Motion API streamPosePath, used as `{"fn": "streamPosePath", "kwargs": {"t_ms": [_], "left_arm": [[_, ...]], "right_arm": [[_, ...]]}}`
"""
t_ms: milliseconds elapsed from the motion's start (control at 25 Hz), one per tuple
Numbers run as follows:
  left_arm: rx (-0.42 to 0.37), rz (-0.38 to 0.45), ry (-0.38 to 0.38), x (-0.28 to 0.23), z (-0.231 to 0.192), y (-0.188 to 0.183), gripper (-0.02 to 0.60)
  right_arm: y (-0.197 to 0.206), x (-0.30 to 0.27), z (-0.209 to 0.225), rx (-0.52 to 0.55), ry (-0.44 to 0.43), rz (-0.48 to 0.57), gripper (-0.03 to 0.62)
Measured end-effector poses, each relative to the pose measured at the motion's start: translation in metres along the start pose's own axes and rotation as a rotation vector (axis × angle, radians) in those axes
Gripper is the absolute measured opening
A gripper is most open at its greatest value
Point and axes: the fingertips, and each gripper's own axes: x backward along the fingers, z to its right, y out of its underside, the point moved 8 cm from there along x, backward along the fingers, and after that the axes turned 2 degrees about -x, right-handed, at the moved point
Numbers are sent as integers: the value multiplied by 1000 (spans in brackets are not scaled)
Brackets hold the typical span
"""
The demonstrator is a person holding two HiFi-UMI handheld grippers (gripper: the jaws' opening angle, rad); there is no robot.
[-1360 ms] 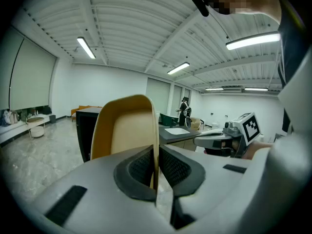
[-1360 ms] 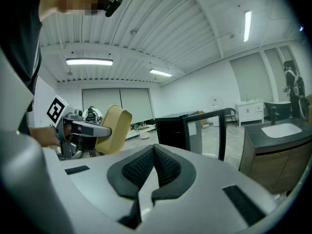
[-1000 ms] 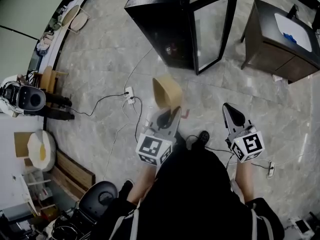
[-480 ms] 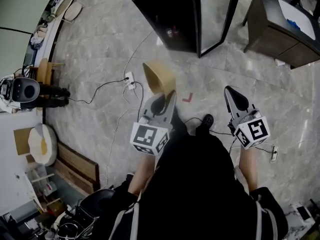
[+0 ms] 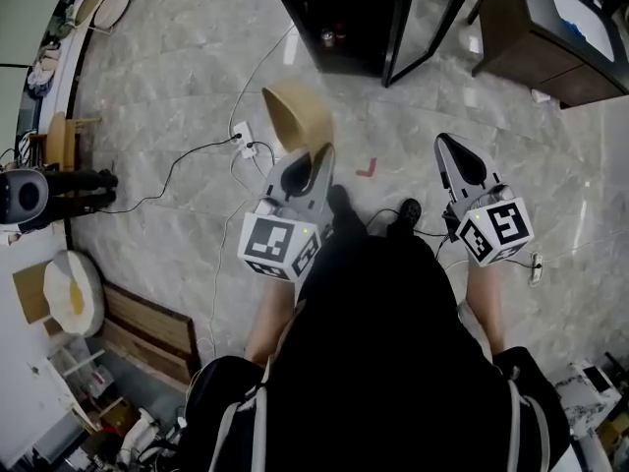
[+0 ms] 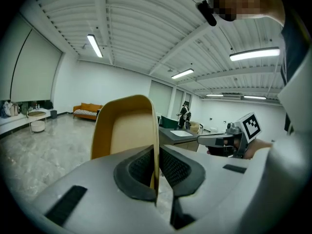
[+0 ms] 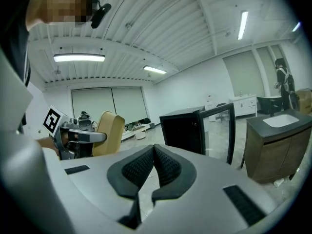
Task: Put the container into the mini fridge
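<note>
A tan, empty container (image 5: 295, 116) is held by its rim in my left gripper (image 5: 307, 160), which is shut on it and carries it above the floor; it rises in front of the jaws as the container (image 6: 124, 130) in the left gripper view and shows at the left as the container (image 7: 108, 133) in the right gripper view. The black mini fridge (image 5: 344, 18) stands ahead with its glass door (image 5: 432, 18) swung open; the right gripper view shows the fridge (image 7: 183, 130) too. My right gripper (image 5: 454, 155) is shut with nothing in it, level with the left one.
A dark cabinet with a white sink (image 5: 570, 28) stands right of the fridge. Cables and a power strip (image 5: 241, 131) lie on the marble floor. A red mark (image 5: 366, 168) is on the floor ahead. Clutter and a fan (image 5: 29, 195) line the left wall.
The person has walked toward the fridge, which now sits at the top edge of the head view. Both grippers moved forward with them; the container stays held.
</note>
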Motion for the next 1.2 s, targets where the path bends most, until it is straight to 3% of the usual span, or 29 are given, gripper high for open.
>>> {"fn": "streamPosePath", "kwargs": {"t_ms": [320, 520, 760, 1200], "left_arm": [[16, -10, 69, 12, -85, 11, 44], [29, -28, 107, -2, -123, 11, 44], [9, -44, 145, -39, -121, 8, 44], [5, -94, 85, -92, -118, -17, 44]], "right_arm": [[1, -67, -58, 31, 49, -34, 18], [-2, -82, -68, 63, 92, -63, 18], [5, -82, -43, 18, 135, -88, 18], [-30, -134, 29, -2, 68, -18, 18]]}}
